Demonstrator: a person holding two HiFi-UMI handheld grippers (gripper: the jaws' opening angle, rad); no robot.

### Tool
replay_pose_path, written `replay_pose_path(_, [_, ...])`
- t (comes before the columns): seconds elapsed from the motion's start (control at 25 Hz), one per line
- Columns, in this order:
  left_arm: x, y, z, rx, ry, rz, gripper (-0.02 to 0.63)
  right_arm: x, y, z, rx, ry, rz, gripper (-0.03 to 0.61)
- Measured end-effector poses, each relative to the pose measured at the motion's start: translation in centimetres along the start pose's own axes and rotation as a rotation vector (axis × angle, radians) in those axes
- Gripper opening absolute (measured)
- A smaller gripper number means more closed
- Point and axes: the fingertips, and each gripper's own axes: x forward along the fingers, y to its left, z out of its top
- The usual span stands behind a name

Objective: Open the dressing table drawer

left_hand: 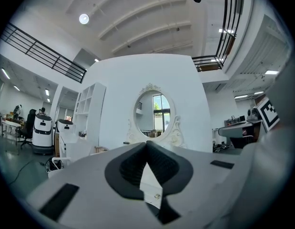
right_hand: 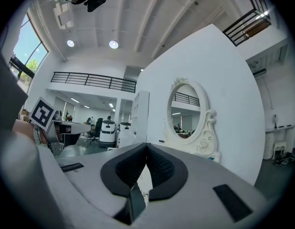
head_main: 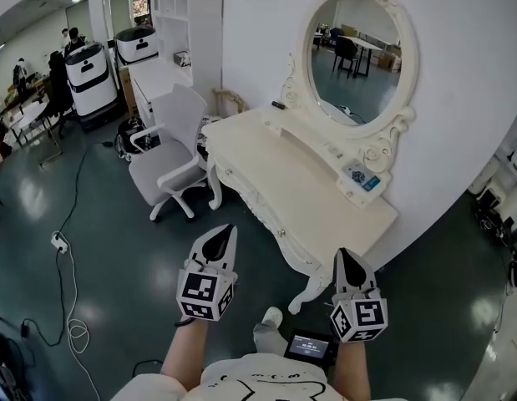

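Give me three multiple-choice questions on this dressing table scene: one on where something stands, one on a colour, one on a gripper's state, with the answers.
1. In the head view, where does the office chair stand?
A) at the dressing table's left end
B) on top of the table
C) at the table's right end

2. What colour is the dressing table?
A) black
B) cream white
C) red

3. How are the right hand-held gripper's jaws?
A) wide apart
B) gripping a cup
C) together, empty

Answers:
1 A, the chair sits on the floor beside the table's left end.
2 B, its top and legs are pale cream.
3 C, the right gripper view shows the tips meeting with nothing between them.
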Motion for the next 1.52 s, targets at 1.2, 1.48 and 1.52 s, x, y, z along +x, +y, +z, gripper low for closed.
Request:
replay_pose_path(1.2, [25.8,4.9,-1.1,0.014,0.041,-0.165,0.008,18.9,-12.4,-2.6,0.057,0.006,-0.191,0.018])
replay_pose_path(1.48, [31.8,3.4,-1.2,0.021,0.056,-0.242,0.008,21.4,-16.2,-3.3,0.088,0.014,-0.251,0.018])
replay_pose_path(1.52, [32.5,3.2,-1.2,0.023,0.061,-0.253,0.008,21.6,-16.5,-3.3,0.092,0.013,-0.257,0.018])
